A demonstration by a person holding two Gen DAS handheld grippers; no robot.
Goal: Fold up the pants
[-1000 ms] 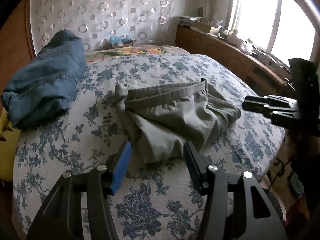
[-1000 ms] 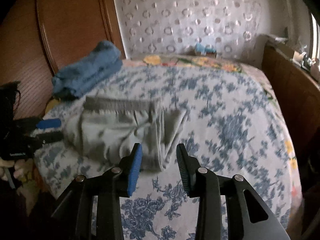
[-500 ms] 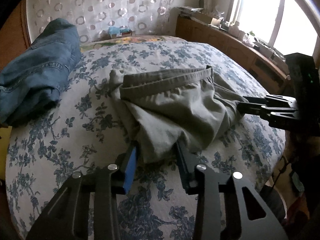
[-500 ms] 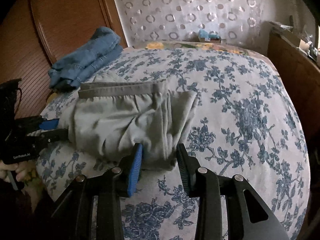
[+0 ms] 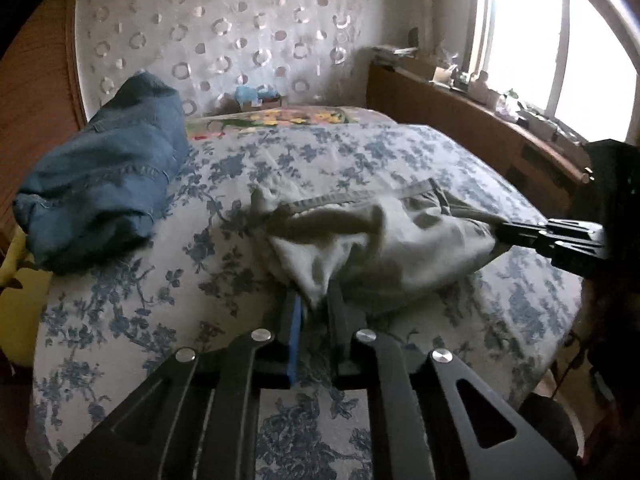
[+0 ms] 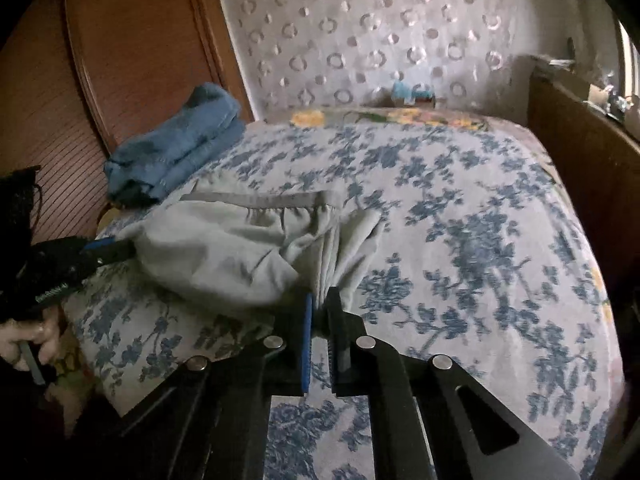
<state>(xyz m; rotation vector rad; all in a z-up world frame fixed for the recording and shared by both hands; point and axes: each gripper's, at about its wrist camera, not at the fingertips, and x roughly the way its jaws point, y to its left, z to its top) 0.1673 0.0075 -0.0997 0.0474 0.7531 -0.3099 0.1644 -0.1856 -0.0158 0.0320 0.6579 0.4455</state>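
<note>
Grey-green pants with an elastic waistband lie bunched on a blue floral bedspread. My left gripper is shut on the near corner of the pants. My right gripper is shut on the opposite corner of the same pants, where the cloth gathers into pleats. Each gripper shows in the other's view: the right gripper at the pants' right edge, the left gripper at their left edge. The pants look pulled up a little between the two grips.
Folded blue jeans lie at the bed's left side by a wooden headboard. A patterned white curtain hangs behind the bed. A wooden sideboard with clutter runs under the window on the right.
Both grippers moved forward onto the pants and closed from open onto opposite corners. The cloth has bunched and lifted between them.
</note>
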